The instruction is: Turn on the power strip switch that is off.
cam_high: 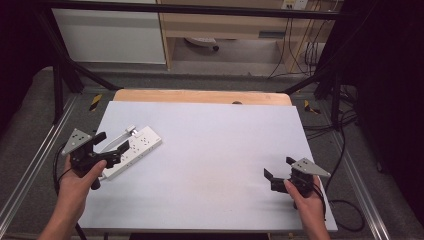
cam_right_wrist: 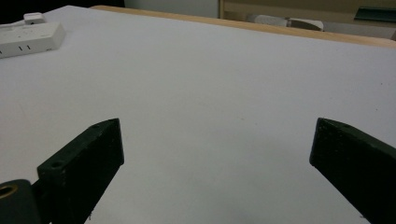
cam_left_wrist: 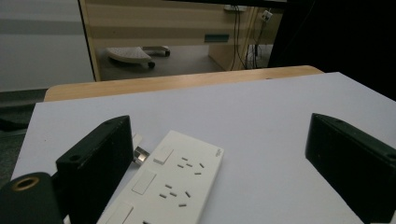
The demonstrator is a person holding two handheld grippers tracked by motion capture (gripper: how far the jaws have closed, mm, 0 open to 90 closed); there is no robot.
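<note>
Black jaws of the left gripper (cam_left_wrist: 224, 158) stand wide apart in the left gripper view, with nothing clamped between them. A white power strip (cam_left_wrist: 170, 184) lies flat on the pale table (cam_left_wrist: 261, 107) just ahead of them, nearer the left jaw than the right, its long side running away and up to the right. Its face shows flat rocker switches beside groups of small slots — a tiny dark mark sits near the far right corner, too small to read. A short metal-tipped piece (cam_left_wrist: 140, 154) pokes out at the strip's far left edge, close by the left jaw.

From the high view, the left gripper (cam_high: 111, 146) hovers over the near end of the power strip (cam_high: 136, 149), a hand (cam_high: 80, 180) around its body; whether a jaw touches the strip cannot be told.

Well apart from the strip, the right gripper (cam_high: 278, 168) sits near the table's right front corner, held by the other hand (cam_high: 305, 197). In the right gripper view its jaws (cam_right_wrist: 215, 163) are also spread wide over bare table — the power strip (cam_right_wrist: 30, 38) shows far off beyond the left jaw.
</note>
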